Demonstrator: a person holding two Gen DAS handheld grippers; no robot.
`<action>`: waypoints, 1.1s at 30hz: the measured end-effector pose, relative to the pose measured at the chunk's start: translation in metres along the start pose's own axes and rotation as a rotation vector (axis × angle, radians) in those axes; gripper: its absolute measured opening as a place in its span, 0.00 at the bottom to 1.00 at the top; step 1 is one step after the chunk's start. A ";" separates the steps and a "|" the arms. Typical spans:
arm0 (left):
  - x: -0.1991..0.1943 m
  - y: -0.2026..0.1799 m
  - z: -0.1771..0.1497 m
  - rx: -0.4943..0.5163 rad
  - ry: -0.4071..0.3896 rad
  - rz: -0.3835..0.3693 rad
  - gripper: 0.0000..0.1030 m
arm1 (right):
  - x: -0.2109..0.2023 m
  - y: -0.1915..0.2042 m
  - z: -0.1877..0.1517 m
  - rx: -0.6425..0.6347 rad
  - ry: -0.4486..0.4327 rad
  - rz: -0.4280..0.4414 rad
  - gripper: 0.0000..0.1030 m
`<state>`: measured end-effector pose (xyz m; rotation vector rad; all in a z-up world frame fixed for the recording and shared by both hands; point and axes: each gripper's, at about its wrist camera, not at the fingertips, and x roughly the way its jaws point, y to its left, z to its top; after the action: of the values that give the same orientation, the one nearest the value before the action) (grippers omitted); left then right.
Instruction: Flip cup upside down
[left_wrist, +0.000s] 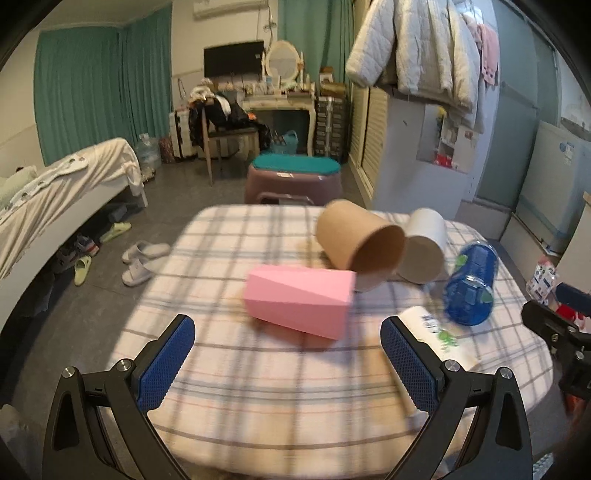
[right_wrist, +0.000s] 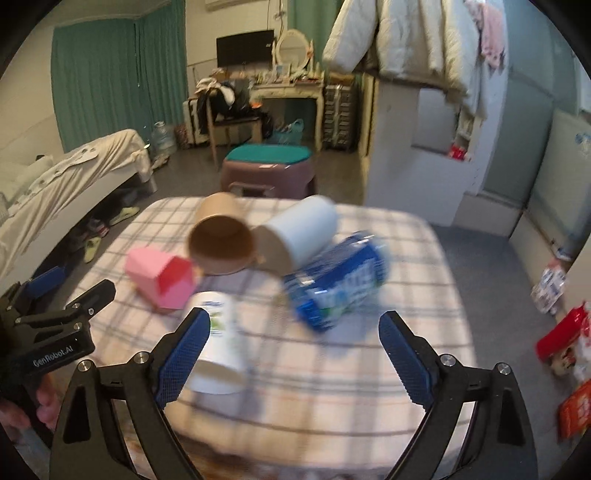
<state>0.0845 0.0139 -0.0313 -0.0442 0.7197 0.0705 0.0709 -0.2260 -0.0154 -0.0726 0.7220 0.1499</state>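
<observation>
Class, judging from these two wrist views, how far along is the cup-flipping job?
Done: nothing visibly. The pink cup, brown cup, white cup, blue cup and printed white cup all lie on their sides on the checked table.
In hand: nothing; the left claw and right claw are open and empty.
Left: every flip.

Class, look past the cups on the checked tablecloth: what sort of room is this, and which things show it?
Probably a lived-in bedroom or studio flat: an unmade bed, a mirrored dressing table and a padded jacket hung up.
</observation>
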 end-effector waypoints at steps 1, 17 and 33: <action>0.003 -0.008 0.002 0.001 0.016 -0.010 1.00 | -0.001 -0.007 0.000 0.001 -0.004 0.001 0.90; 0.049 -0.093 0.022 0.061 0.221 -0.065 1.00 | 0.032 -0.084 -0.007 0.054 0.004 0.025 0.90; 0.098 -0.097 0.016 0.061 0.435 -0.065 0.76 | 0.083 -0.103 -0.038 0.113 0.102 0.051 0.90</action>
<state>0.1759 -0.0767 -0.0821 -0.0248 1.1540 -0.0249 0.1244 -0.3228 -0.0977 0.0460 0.8329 0.1548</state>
